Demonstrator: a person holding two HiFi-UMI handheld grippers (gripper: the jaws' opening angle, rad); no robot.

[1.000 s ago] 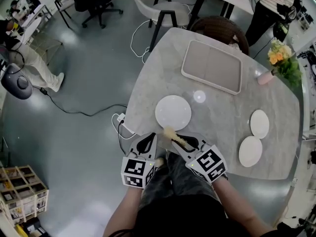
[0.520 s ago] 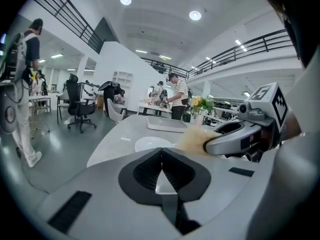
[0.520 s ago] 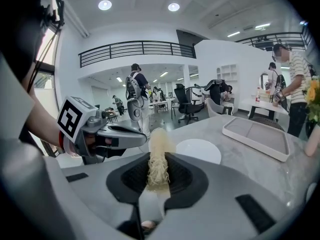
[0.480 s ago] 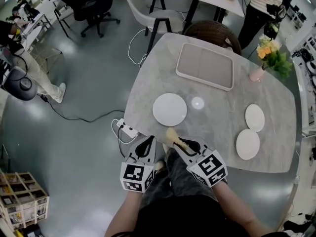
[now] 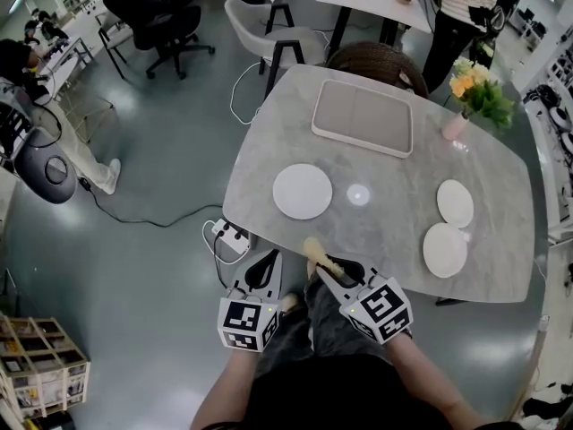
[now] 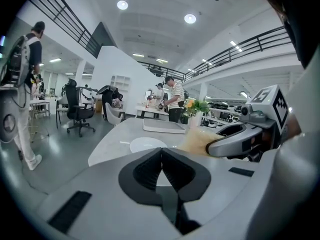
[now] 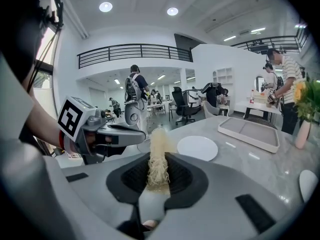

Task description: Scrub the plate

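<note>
A round white plate (image 5: 303, 191) lies on the grey marble table (image 5: 385, 213) near its left front side; it also shows in the left gripper view (image 6: 148, 144) and the right gripper view (image 7: 197, 147). My right gripper (image 5: 336, 271) (image 7: 158, 171) is shut on a pale yellow fibrous scrubber (image 5: 320, 256) (image 7: 158, 154), which sticks out forward at the table's front edge, short of the plate. My left gripper (image 5: 262, 274) (image 6: 161, 154) hangs beside it, off the table edge, jaws shut with nothing between them.
A rectangular beige tray (image 5: 363, 117) lies at the table's far side. Two more white plates (image 5: 455, 202) (image 5: 445, 249) lie at the right. A pink vase with flowers (image 5: 470, 97) stands at the far right. A power strip (image 5: 231, 235) lies on the floor.
Both grippers have drawn back from the plate toward the body. The gap between scrubber and plate has widened. The jaws' states are unchanged.
</note>
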